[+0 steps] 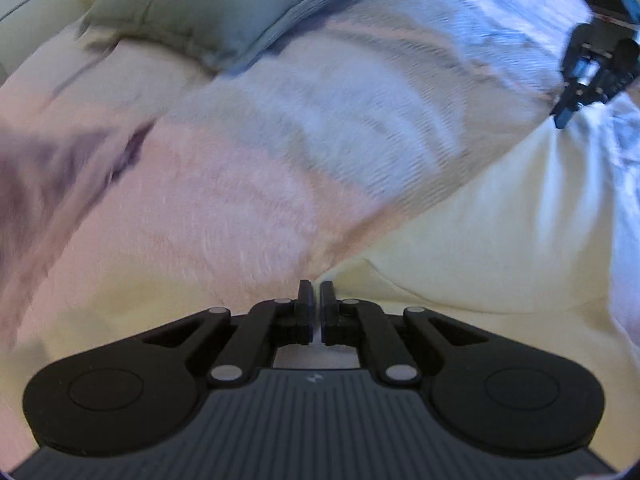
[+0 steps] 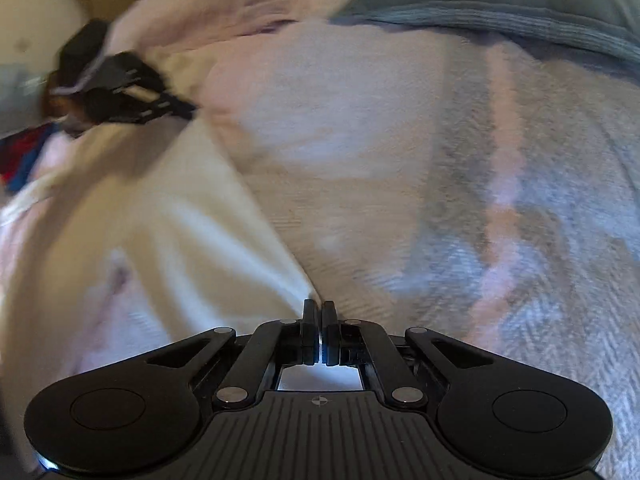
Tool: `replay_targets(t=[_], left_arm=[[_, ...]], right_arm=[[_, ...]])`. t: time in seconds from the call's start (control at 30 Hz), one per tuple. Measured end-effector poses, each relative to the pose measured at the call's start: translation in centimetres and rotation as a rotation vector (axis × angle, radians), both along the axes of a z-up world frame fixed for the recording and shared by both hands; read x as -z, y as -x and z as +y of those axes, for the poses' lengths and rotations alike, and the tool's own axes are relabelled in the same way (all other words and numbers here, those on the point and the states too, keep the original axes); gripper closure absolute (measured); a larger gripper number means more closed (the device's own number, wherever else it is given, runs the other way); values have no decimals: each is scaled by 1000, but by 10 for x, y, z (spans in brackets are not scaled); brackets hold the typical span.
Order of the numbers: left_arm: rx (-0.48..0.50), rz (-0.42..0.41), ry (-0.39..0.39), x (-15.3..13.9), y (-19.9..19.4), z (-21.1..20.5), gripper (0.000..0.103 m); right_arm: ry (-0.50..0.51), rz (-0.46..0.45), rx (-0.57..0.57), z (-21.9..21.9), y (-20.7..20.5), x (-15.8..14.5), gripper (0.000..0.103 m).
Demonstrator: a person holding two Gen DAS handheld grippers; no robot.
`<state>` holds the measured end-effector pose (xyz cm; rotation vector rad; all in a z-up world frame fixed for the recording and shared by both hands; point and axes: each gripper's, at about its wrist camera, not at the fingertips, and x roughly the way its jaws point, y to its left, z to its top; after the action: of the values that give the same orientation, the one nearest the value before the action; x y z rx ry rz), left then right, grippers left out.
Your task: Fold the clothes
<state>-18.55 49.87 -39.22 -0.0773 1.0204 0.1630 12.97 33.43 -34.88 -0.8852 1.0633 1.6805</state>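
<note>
Left tool [image 1: 316,286] nearly pressed together, pinching the edge of the cream cloth [image 1: 480,232], right where cream meets the fuzzy blanket [image 1: 320,140]. Right tool [image 2: 319,307] pressed tight, pinching another bit of the same cream cloth [image 2: 172,220], with folds fanning out from the nip. Each tool seen from the other side too: right tool [image 1: 562,118] far up the cloth's edge, left tool [image 2: 188,110] far up the cloth's other end.

Cream cloth lying spread on top of the blanket. Green pillow [image 1: 192,12] past the blanket, well away from the cloth. Something red and blue [image 2: 24,156] beside the cloth, near the left tool.

Probably the start of a fold: two edge spots grabbed, nothing lifted over yet. Next move likely needs both tools rising together and carrying the edge across the cloth, kept level, without letting go.

Lots of soft open blanket beyond the cloth for swinging across. Pictures blurry, so exact corners hard to tell.
</note>
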Motion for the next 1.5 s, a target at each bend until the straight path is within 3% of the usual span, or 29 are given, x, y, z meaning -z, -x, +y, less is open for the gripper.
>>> replay_targets(t=[0.1, 0.17, 0.2, 0.27, 0.3, 0.33, 0.4, 0.53, 0.7, 0.83, 1.03, 1.2, 1.3, 1.33, 1.37, 1.43, 1.5], left_arm=[[-129, -10, -60, 9, -13, -15, 95], [-289, -71, -81, -2, -10, -17, 95], [-390, -119, -55, -12, -3, -18, 94], [-610, -229, 32, -34, 18, -19, 88], [-676, -276, 93, -42, 32, -25, 85], [-721, -319, 162, -49, 47, -33, 83], [-757, -355, 259, -58, 83, -62, 80], [-816, -234, 274, -60, 186, -127, 80], [-967, -25, 272, -61, 330, -191, 80], [-1046, 16, 335, -67, 414, -223, 76], [-1126, -66, 521, -60, 481, -261, 73], [-1151, -136, 616, -52, 497, -286, 64], [-1169, -167, 640, -38, 495, -292, 69], [-1171, -188, 639, -39, 495, -295, 91], [-1170, -212, 635, -42, 496, -300, 101], [-1166, -261, 627, -47, 498, -309, 101], [-1165, -312, 623, -54, 501, -319, 102]], right_arm=[[1, -60, 74, 10, 10, 13, 103], [-13, -123, 152, 11, 15, 10, 103], [-21, -156, 197, 11, 17, 7, 102], [-58, -284, 325, 5, 20, -2, 87], [-82, -328, 396, -1, 20, -8, 67], [-106, -319, 463, -9, 20, -15, 55], [-141, -188, 571, -33, 26, -32, 54], [-83, 79, 579, -80, 71, -42, 54], [86, 187, 483, -143, 156, -13, 54], [171, 249, 498, -191, 200, -3, 54], [211, 310, 610, -240, 217, -8, 51], [230, 316, 598, -261, 232, -3, 50], [222, 324, 598, -266, 240, 5, 50], [217, 331, 599, -265, 241, 6, 65], [212, 340, 592, -263, 243, 7, 82], [185, 333, 558, -261, 243, 1, 100], [134, 322, 533, -265, 240, -10, 101]])
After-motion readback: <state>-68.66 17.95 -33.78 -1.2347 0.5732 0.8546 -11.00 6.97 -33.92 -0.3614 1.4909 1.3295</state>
